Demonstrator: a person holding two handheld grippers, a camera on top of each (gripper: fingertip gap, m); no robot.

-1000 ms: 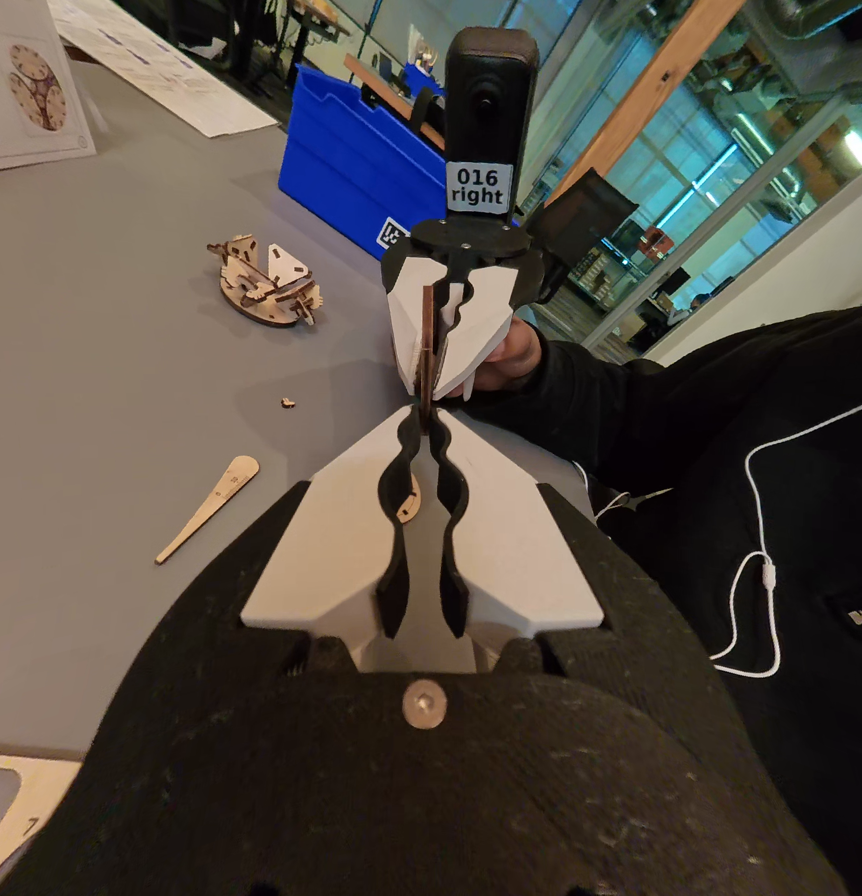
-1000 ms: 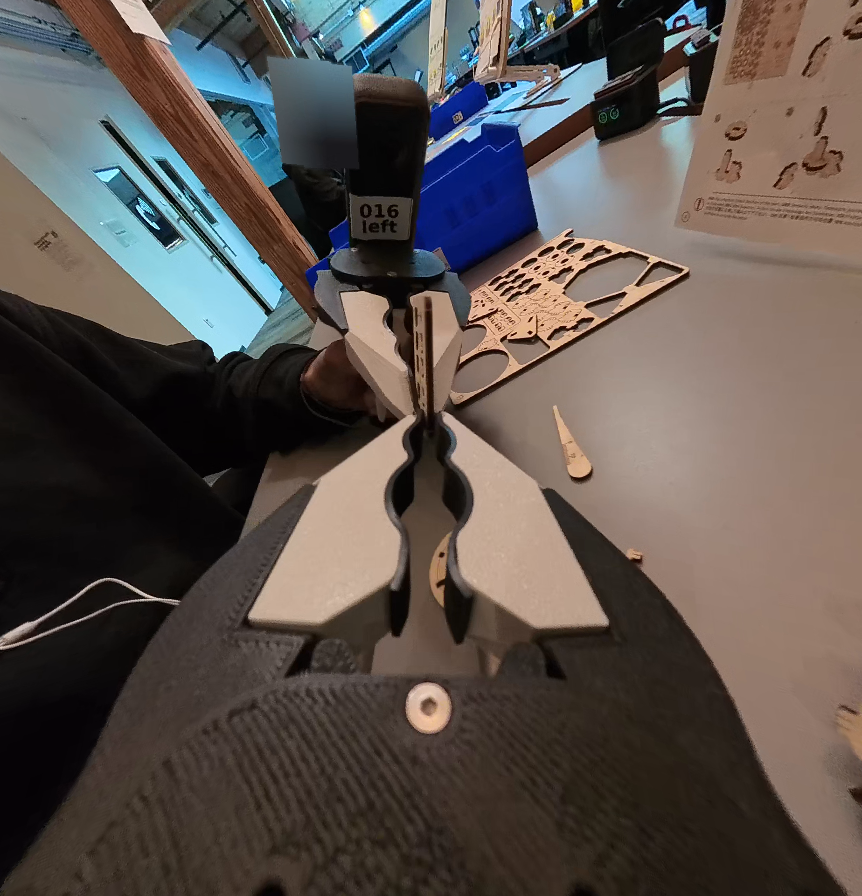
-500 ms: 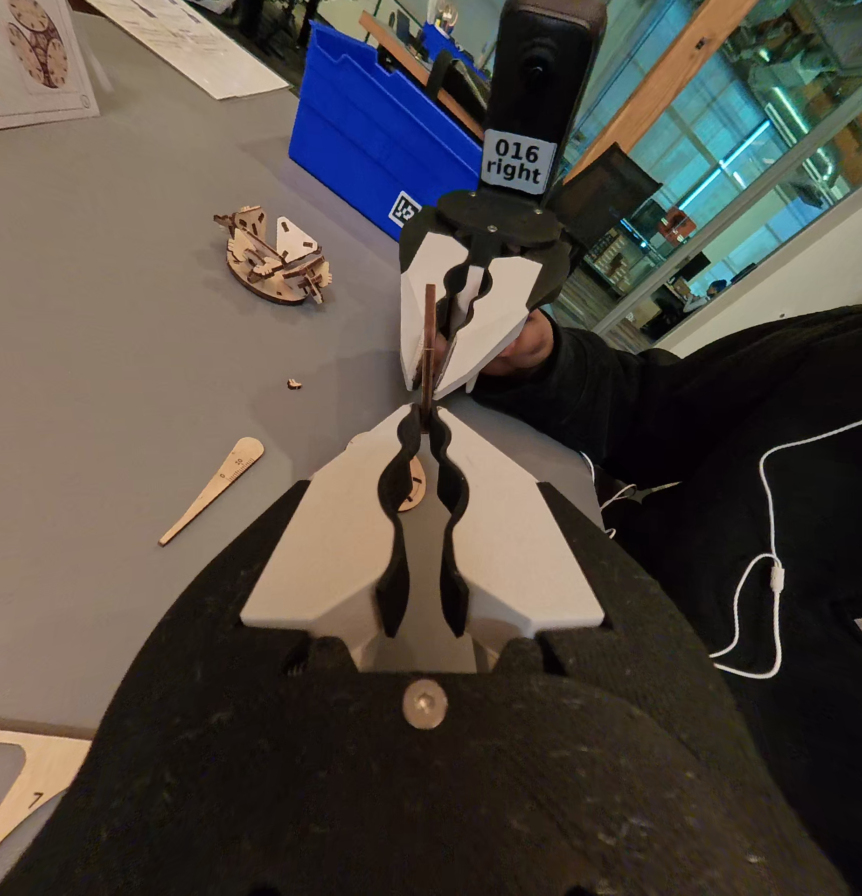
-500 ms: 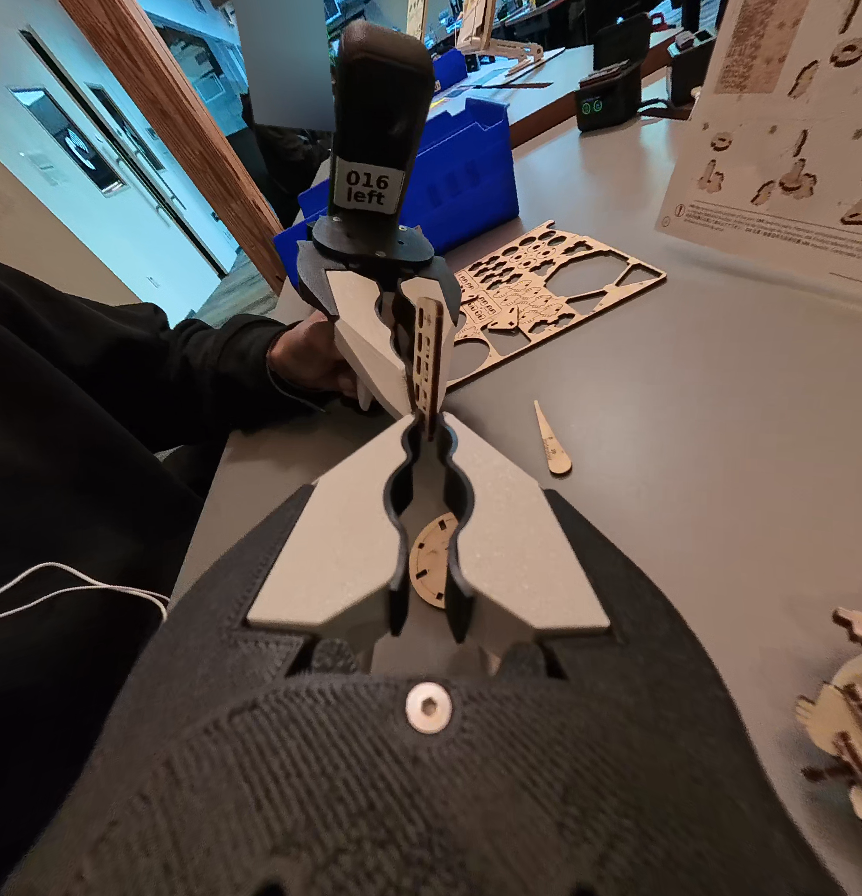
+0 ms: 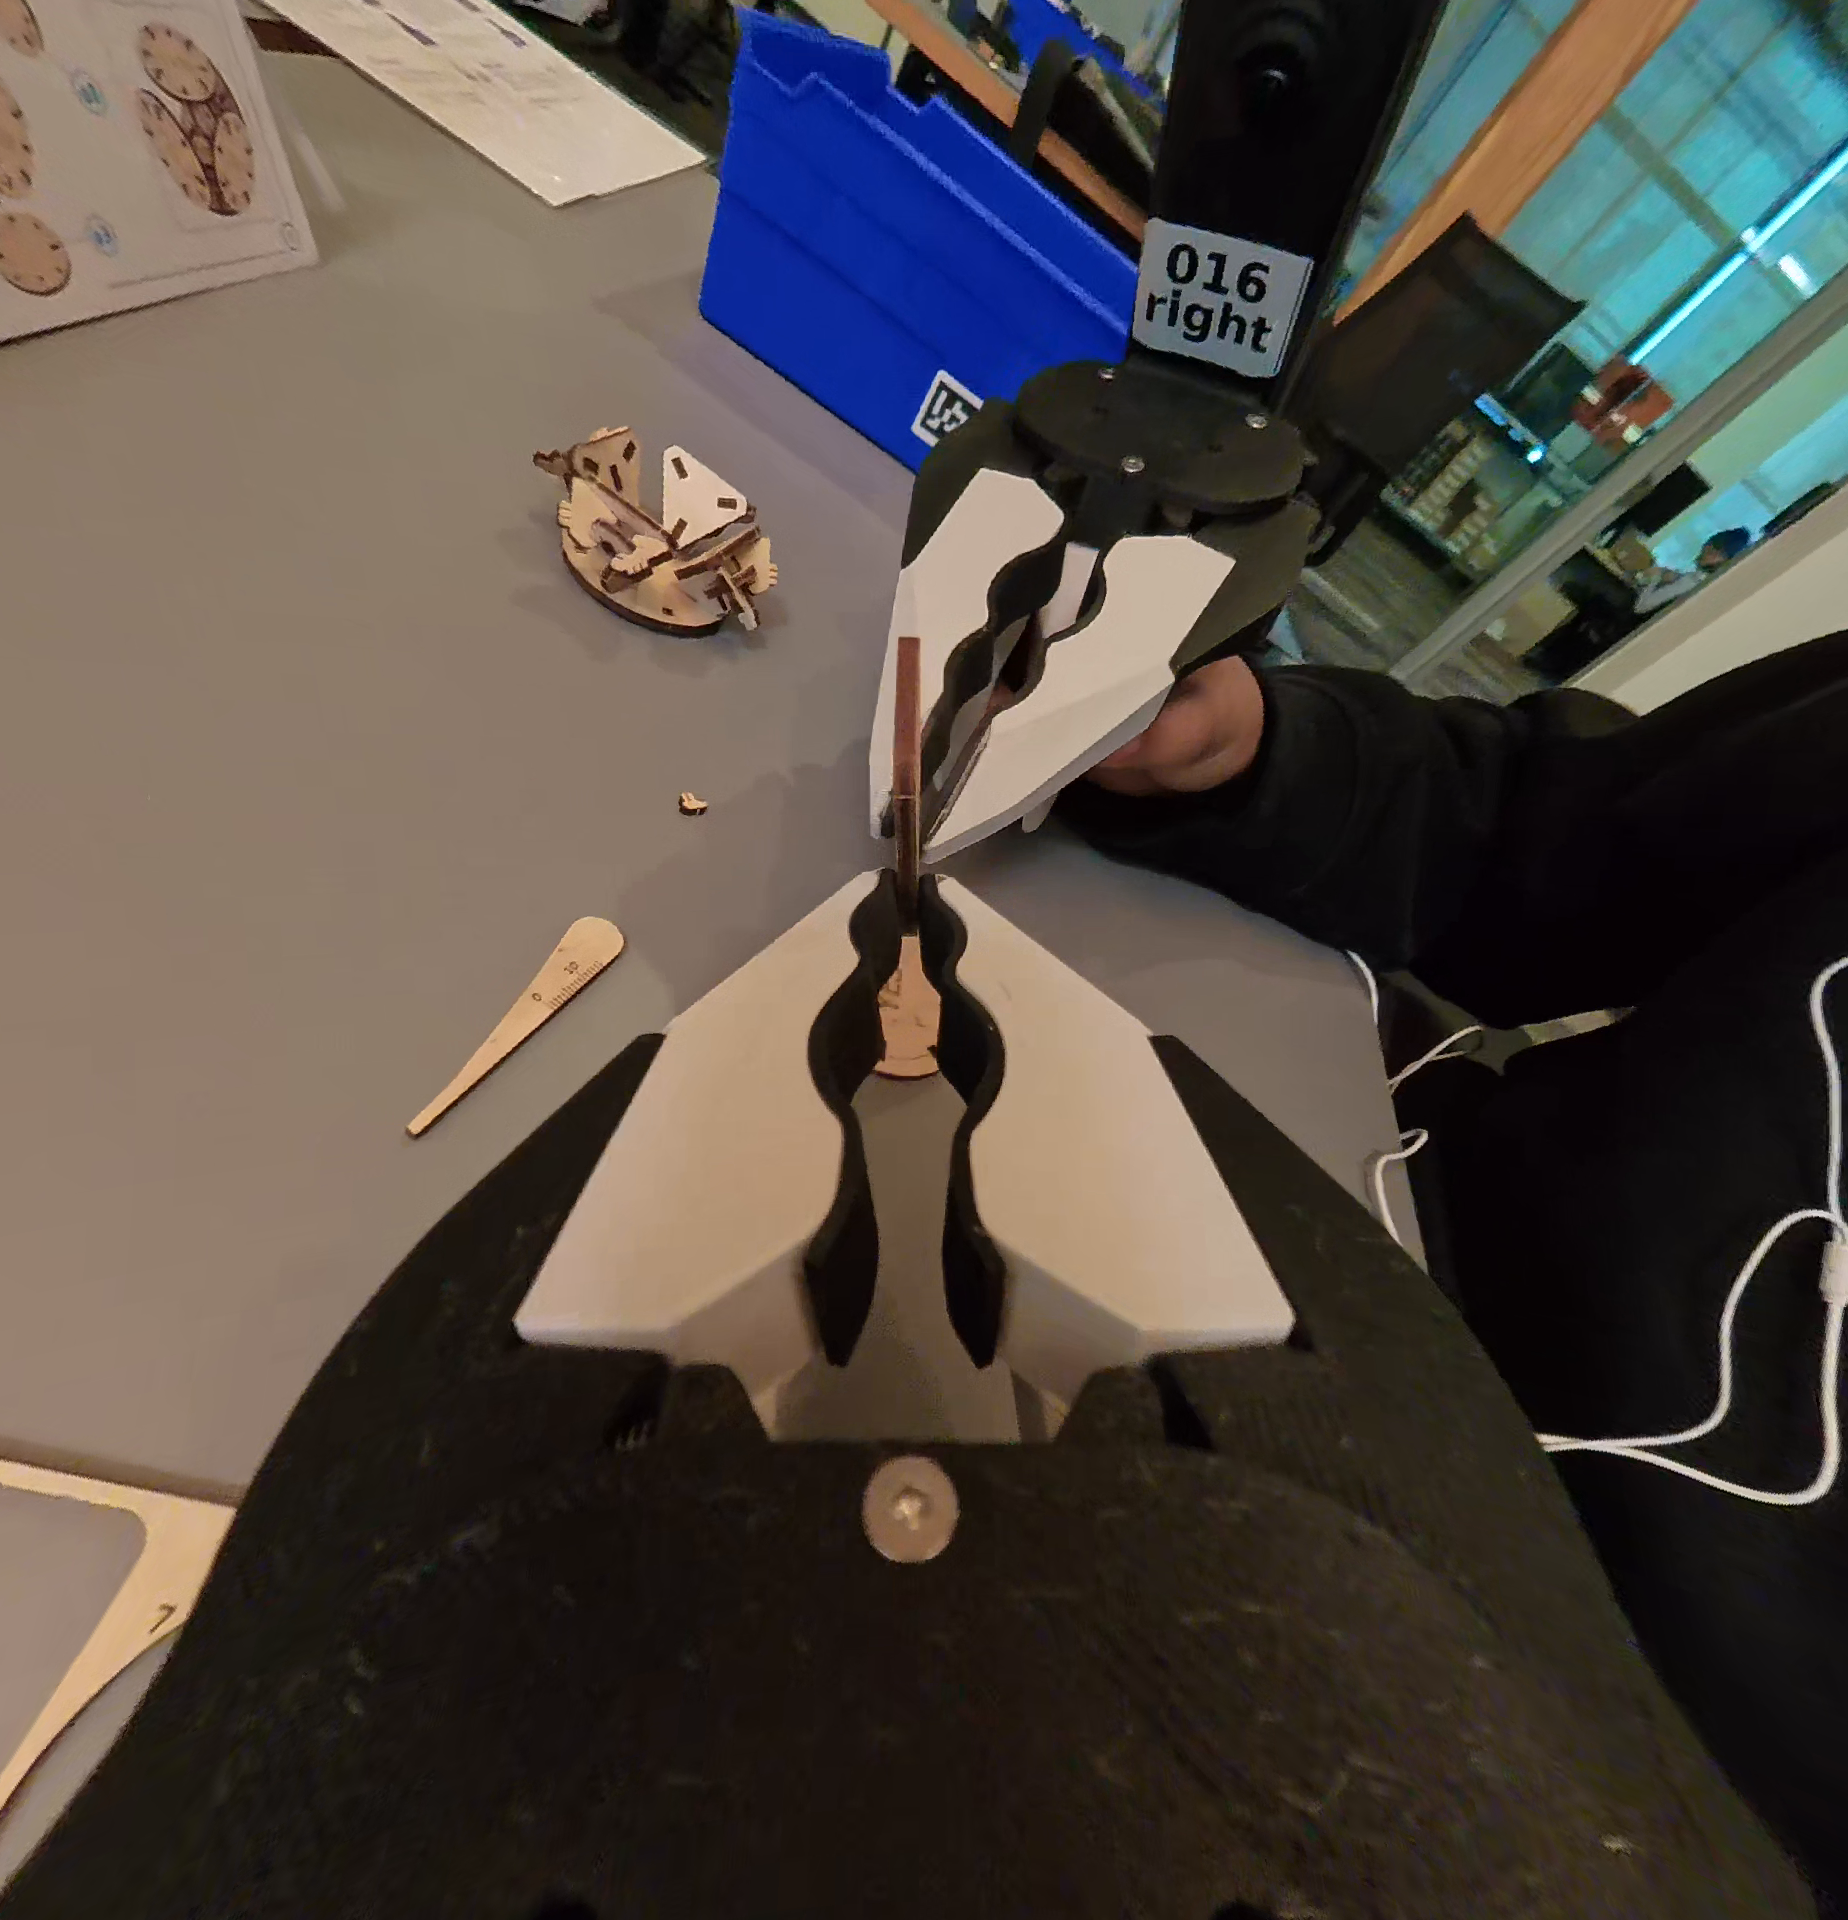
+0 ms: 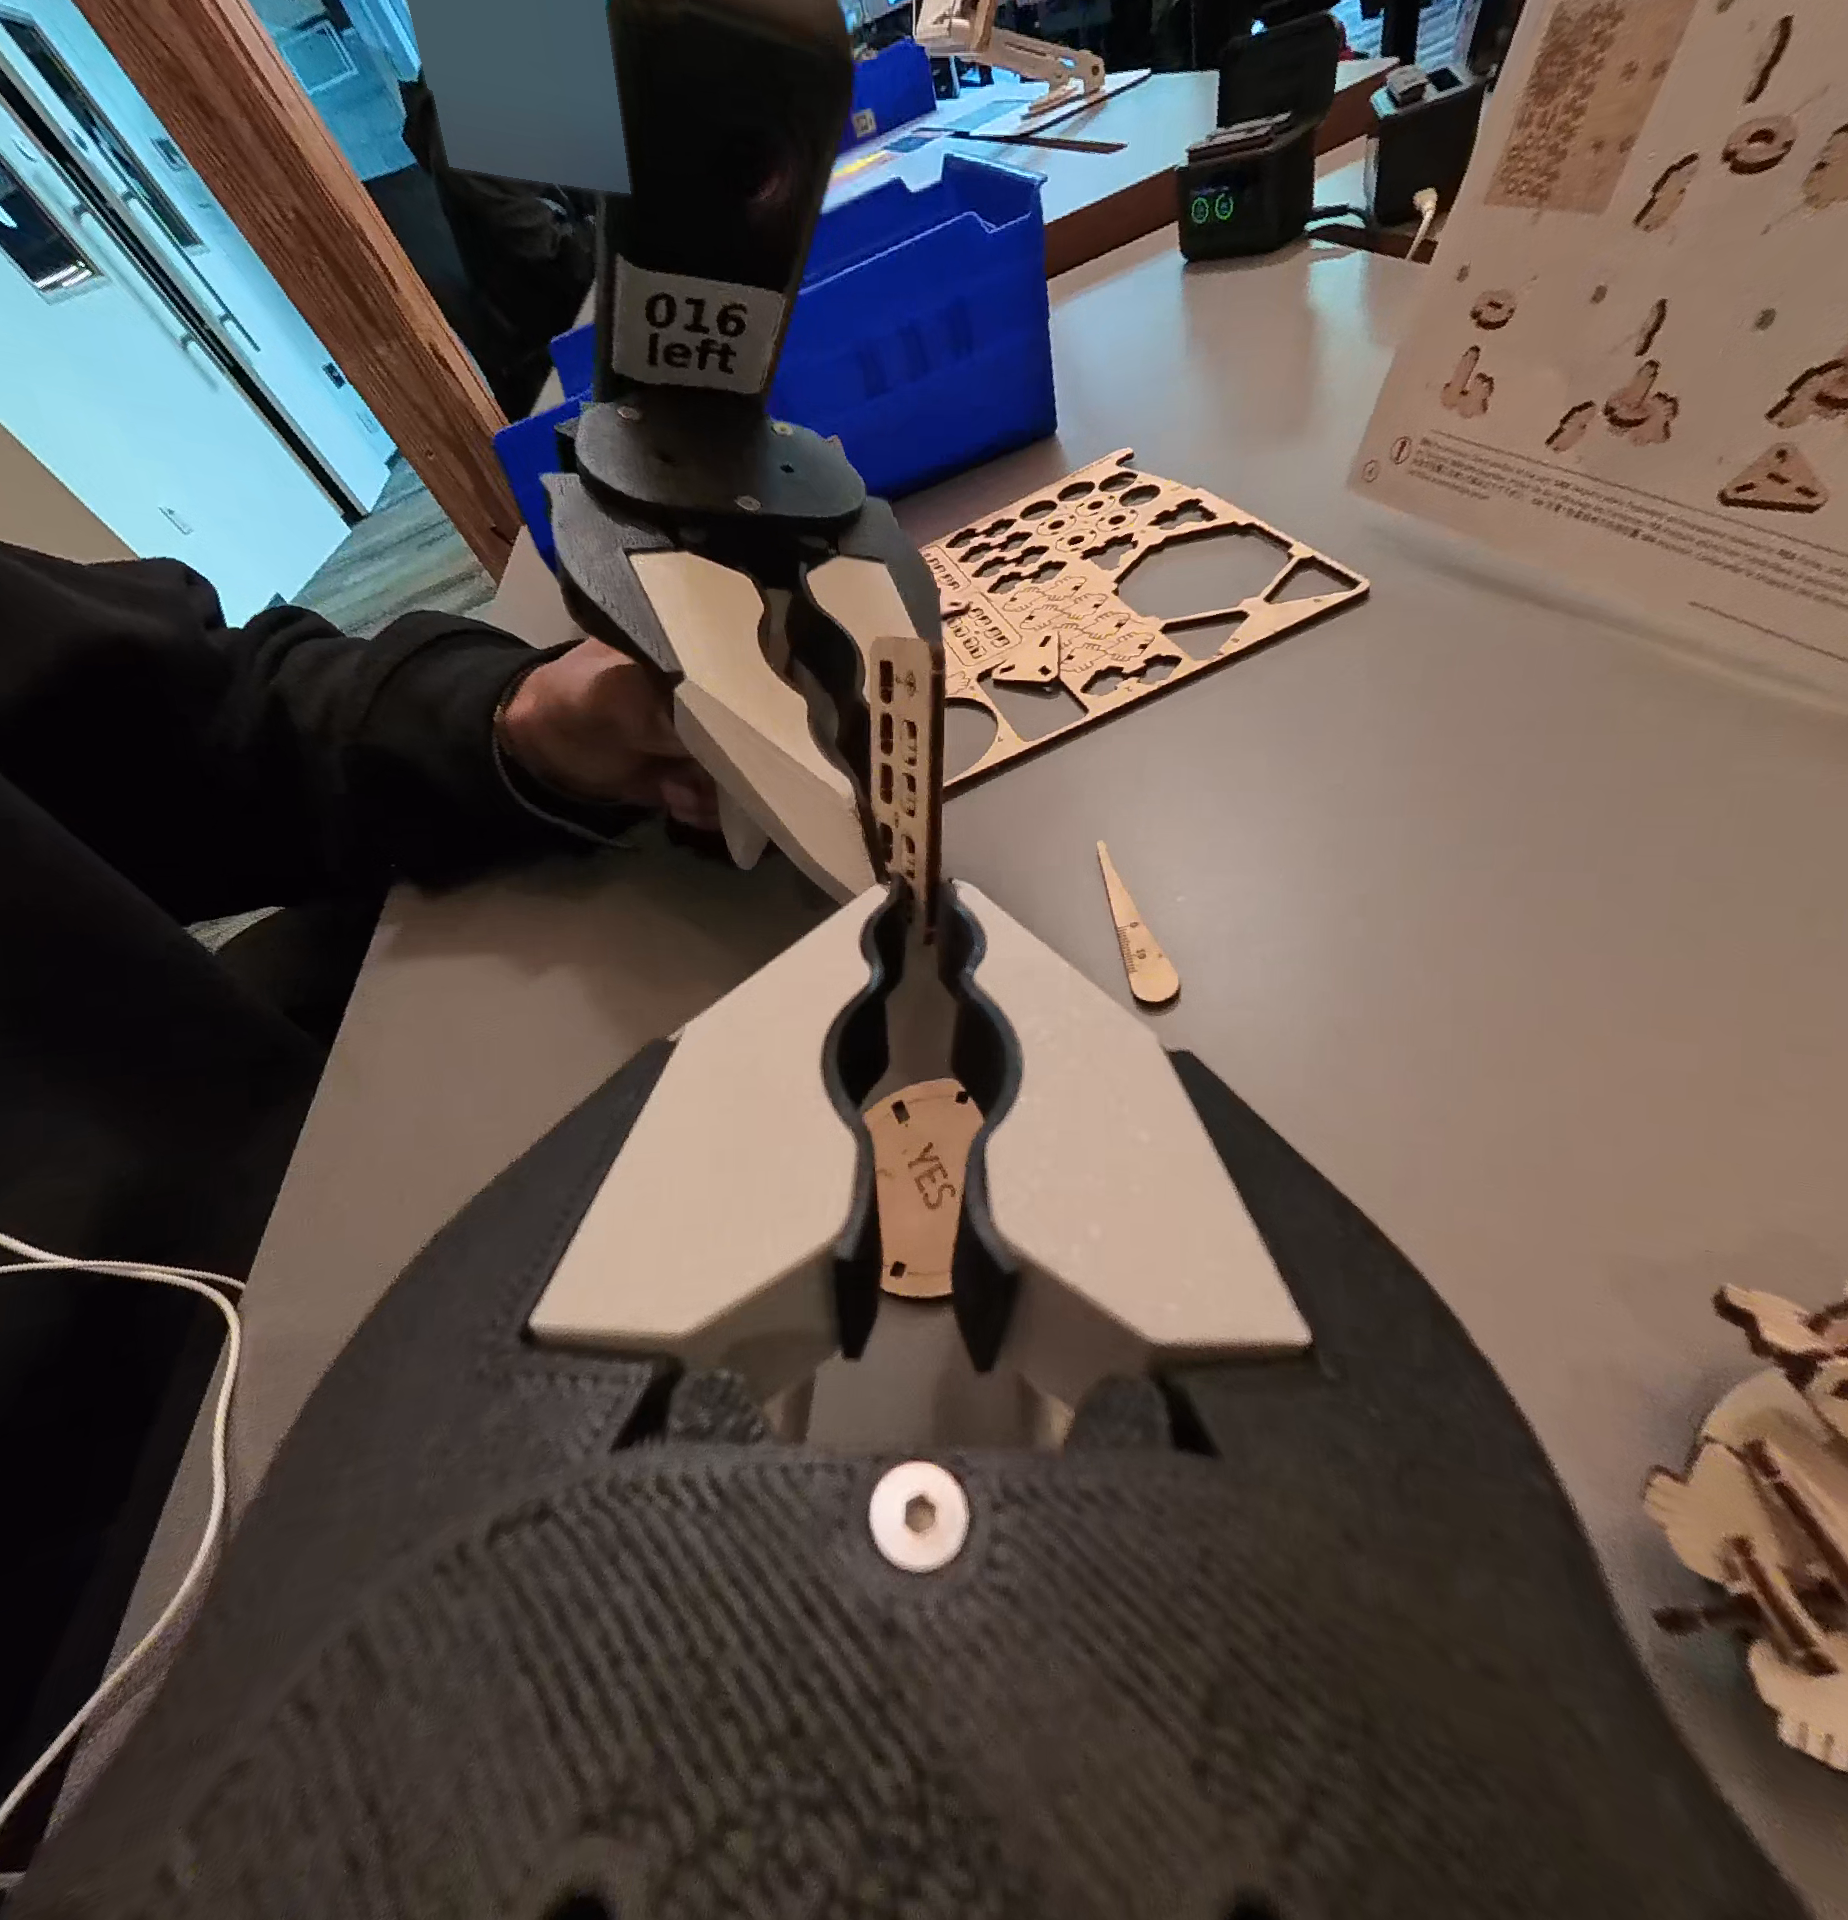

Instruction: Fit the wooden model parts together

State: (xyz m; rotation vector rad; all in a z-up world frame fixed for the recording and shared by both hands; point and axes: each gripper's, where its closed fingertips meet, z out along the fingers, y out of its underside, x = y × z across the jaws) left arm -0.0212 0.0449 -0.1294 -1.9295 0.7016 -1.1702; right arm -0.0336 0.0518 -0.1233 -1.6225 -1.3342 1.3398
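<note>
Pinching one thin wooden strip [image 6: 907, 769] from opposite ends, both grippers stand tip to tip above the grey table [image 5: 276, 727]. The strip is slim, pierced with rows of small slots and seen nearly edge-on; a twist or pull from either hand could snap it or lever it out of one grasp, I judge, since each side bites only a short length of it. If it drops, it would likely land on the round wooden disc [image 6: 922, 1195] lying on the table right under the tips.

The left gripper [image 5: 904, 883] is closed on the strip's near end, its black pads pressing both faces. The right gripper [image 6: 915, 902] is likewise clamped on the other end, with hardly any gap beyond the strip's thickness.

Further out lie a tapered wooden gauge [image 5: 520, 1023], a tiny wooden offcut [image 5: 692, 802], a part-built wooden model [image 5: 655, 551] and a punched-out plywood sheet [image 6: 1128, 592]. A blue bin [image 5: 899, 260] and printed instruction sheets [image 6: 1668, 312] stand at the table's far side.
</note>
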